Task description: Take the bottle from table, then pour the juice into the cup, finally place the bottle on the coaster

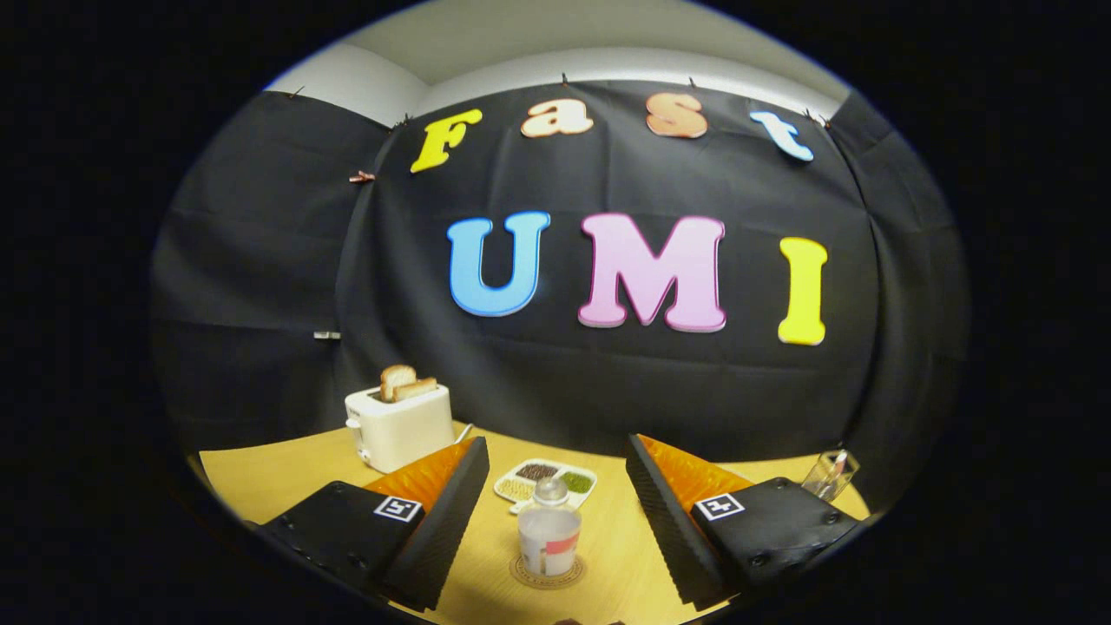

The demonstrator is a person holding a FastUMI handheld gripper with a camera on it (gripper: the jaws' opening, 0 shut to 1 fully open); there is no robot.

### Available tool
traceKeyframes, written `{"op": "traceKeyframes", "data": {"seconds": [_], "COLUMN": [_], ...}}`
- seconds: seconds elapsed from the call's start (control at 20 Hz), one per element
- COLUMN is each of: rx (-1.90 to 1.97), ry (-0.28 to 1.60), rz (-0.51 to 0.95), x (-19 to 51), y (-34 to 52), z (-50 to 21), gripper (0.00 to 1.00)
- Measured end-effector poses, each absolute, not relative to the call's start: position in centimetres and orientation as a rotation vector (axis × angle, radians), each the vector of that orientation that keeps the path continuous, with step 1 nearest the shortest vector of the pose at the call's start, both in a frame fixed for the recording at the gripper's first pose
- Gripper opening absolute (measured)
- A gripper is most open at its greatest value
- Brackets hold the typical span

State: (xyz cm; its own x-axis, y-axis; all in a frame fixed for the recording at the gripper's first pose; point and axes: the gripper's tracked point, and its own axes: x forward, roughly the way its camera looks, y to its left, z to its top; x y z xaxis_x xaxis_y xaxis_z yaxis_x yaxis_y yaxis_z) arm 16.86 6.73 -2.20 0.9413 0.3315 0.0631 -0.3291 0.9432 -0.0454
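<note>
Because the bottle [548, 534] already stands upright on the round coaster [547, 573] in the lower middle of the frame, between the two fingers and touching neither, the task looks close to done or only just begun; which of the two cannot be told from here. The gripper [548, 512] has its jaws wide apart, with clear gaps on both sides of the bottle.

The bottle is small, pale and translucent, with a clear rounded cap and a label band round its body. It is probably thin plastic: light, somewhat squeezable, smooth enough to slip, and easily tipped by a nudge. The surest hold would be across the straight labelled body, below the shoulder and well above the base, pressing gently so the wall does not buckle.

A clear glass cup [829, 474] sits at lower right on the tabletop [286, 473], beyond the right finger. A divided dish [545, 483] lies just behind the bottle, and a toaster [401, 425] with bread stands at lower left.
</note>
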Motion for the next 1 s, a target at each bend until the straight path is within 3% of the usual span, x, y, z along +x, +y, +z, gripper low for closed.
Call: {"op": "traceKeyframes", "data": {"seconds": [0.4,0.7,1.0], "rx": [-0.091,0.011,0.043], "ry": [-0.154,-0.033,0.038], "rz": [0.109,-0.062,-0.139], "x": [9.7,3.6,-2.6], "y": [-1.0,-6.3,-9.2], "z": [7.7,6.2,2.9], "gripper": [0.97,0.97,0.97]}}
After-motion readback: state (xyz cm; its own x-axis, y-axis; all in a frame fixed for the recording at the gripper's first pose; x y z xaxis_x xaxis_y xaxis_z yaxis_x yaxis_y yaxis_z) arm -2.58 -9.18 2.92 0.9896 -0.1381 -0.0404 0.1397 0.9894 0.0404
